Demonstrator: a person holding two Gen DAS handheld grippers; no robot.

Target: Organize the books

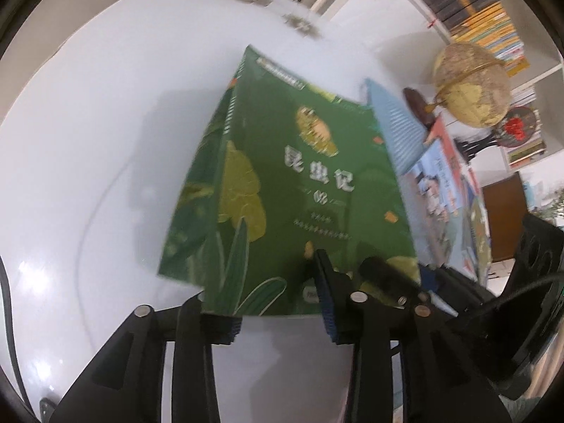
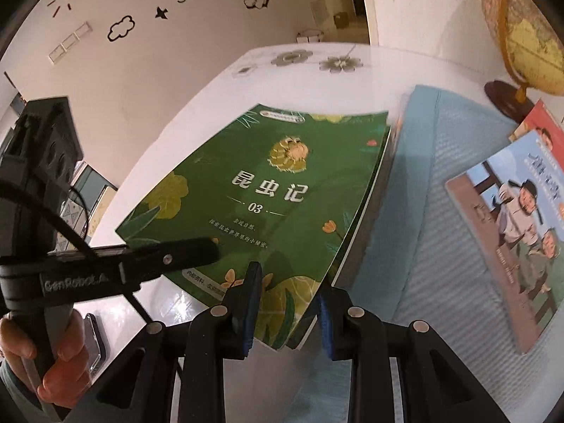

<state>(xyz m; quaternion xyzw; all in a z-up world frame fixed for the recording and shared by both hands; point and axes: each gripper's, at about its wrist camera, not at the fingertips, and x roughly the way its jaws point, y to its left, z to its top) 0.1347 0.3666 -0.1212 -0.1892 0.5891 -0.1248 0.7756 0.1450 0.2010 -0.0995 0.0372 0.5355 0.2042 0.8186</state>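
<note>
A green book [image 1: 282, 190] with a leaf and insect cover, numbered 03, is held tilted above the white table [image 1: 88, 141]. My left gripper [image 1: 278, 303] is shut on its near edge. My right gripper [image 2: 287, 310] is shut on the same green book [image 2: 261, 190] at its lower corner; the left gripper's finger [image 2: 169, 257] shows lying across the cover. A second green book edge shows just under the first. To the right, illustrated books [image 2: 518, 239] lie on a light blue mat [image 2: 423, 183].
A globe [image 1: 469, 84] on a dark wooden base stands at the right beside bookshelves [image 1: 486, 10]. A red round ornament [image 1: 518, 127] stands behind the blue mat. A phone [image 2: 93, 342] lies on the table near the person's hand [image 2: 38, 359].
</note>
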